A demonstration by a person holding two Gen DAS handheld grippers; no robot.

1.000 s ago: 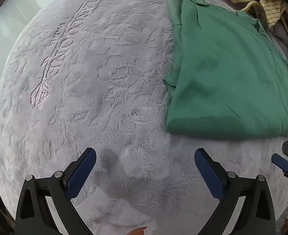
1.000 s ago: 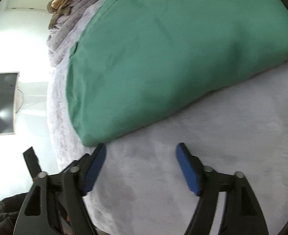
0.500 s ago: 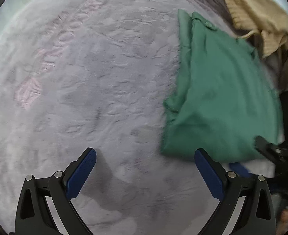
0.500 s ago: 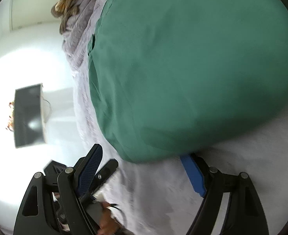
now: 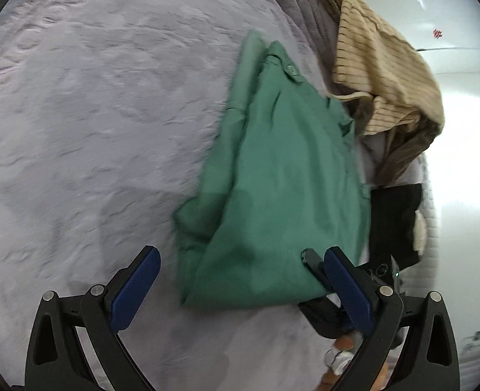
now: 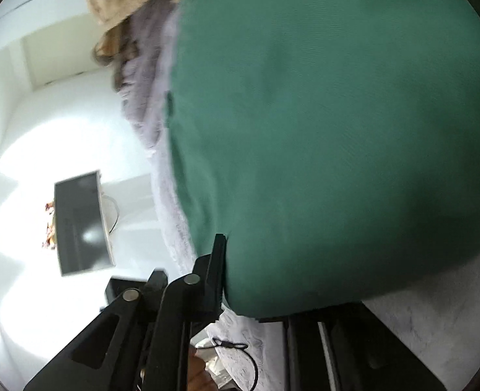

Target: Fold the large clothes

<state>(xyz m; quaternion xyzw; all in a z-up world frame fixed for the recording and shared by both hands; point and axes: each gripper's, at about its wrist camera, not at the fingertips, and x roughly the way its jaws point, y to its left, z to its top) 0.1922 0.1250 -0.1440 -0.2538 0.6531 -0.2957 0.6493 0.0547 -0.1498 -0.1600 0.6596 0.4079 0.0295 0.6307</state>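
Left wrist view: the left gripper (image 5: 240,288) has its blue pads spread wide with nothing pinched; the near edge of the folded green shirt (image 5: 282,179) lies between them on the grey blanket (image 5: 93,114). A second ago the shirt sat at two o'clock, well ahead of the pads; now it fills the middle of the view down to five o'clock, its near corner lifted and bunched at about six o'clock. The embossed lettering that showed on the blanket at ten o'clock has slid out towards the nine o'clock rim and is too blurred to read. The striped tan garment (image 5: 383,75) has come further into view at one o'clock, heaped on darker clothes just beyond the shirt's far edge. The right gripper (image 5: 314,265) has arrived at four o'clock, its black finger laid on the shirt's near right corner.

Right wrist view: the right gripper (image 6: 236,293) stood wide open over bare blanket a second ago; its jaws are now closing, with the shirt's edge between them, and green cloth covers most of the view. The dark screen (image 6: 80,224) on the white wall has shifted from nine o'clock towards eight o'clock.
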